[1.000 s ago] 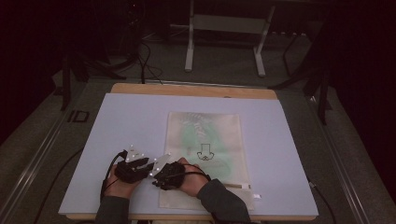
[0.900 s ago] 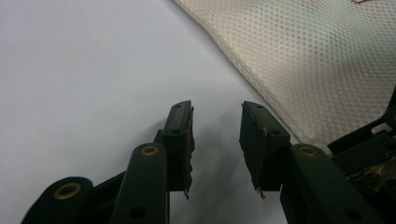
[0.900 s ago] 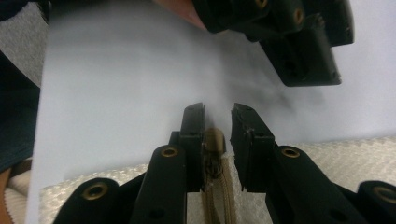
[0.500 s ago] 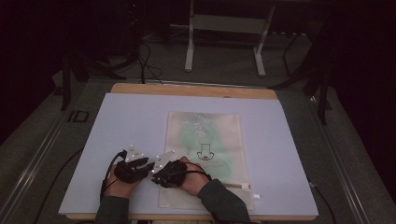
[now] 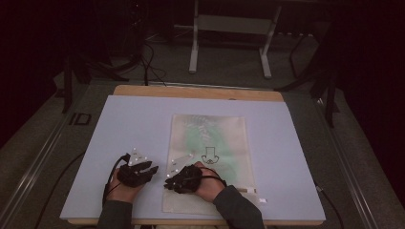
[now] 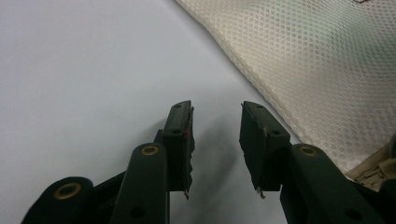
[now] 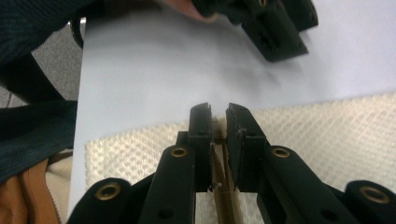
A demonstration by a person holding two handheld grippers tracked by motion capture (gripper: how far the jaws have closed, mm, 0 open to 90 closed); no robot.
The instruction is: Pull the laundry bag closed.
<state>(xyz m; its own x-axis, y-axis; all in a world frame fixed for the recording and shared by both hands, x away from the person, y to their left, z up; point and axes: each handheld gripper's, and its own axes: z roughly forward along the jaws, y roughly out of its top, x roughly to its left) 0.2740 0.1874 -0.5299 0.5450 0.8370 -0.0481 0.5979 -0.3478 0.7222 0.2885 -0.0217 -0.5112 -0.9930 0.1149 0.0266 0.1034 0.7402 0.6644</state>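
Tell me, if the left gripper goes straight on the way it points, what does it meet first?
Probably the mesh bag: the left gripper, jaws open, points along the bare white table toward the bag's edge.

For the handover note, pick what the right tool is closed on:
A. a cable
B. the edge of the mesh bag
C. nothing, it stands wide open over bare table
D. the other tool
B: in the right gripper view the right tool has its jaws nearly together, pinching up a fold at the edge of the mesh bag.
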